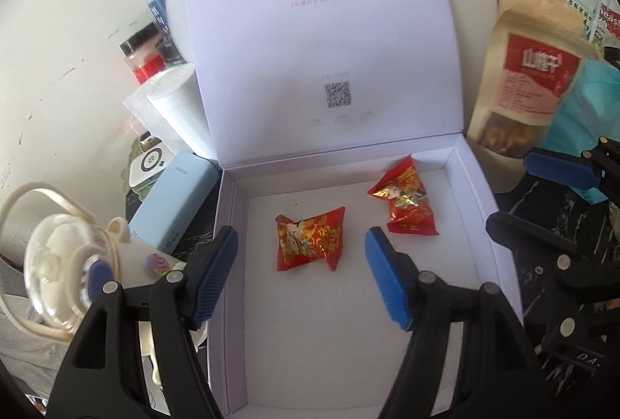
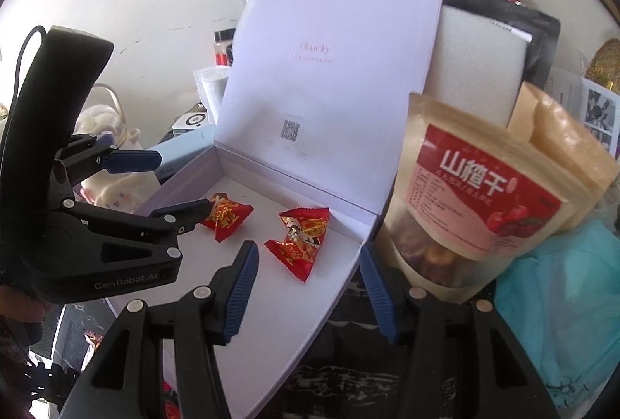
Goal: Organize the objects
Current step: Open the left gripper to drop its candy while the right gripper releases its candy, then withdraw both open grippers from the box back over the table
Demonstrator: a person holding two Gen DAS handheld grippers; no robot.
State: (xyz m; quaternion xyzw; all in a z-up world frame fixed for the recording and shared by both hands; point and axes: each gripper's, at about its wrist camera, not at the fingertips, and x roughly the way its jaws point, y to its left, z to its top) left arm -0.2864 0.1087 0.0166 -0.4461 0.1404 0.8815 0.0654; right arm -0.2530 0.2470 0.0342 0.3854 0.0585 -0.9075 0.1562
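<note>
A white gift box (image 1: 500,237) lies open, its lid (image 1: 317,43) standing up at the back. Two red and gold wrapped candies lie on its floor: one (image 1: 310,242) in the middle, one (image 1: 407,202) toward the back right. My left gripper (image 1: 302,271) is open and empty, hovering over the box with the middle candy between its fingertips' line. My right gripper (image 2: 308,287) is open and empty over the box's right front corner (image 2: 364,244). From the right wrist view I see both candies (image 2: 226,215) (image 2: 300,240) and the left gripper (image 2: 170,182).
A kraft snack pouch with a red label (image 2: 480,194) and a teal bag (image 2: 562,302) stand right of the box. A light blue power bank (image 1: 174,206), a white cup (image 1: 178,109), jars (image 1: 145,58) and a clear-lidded bottle (image 1: 66,264) crowd the left side.
</note>
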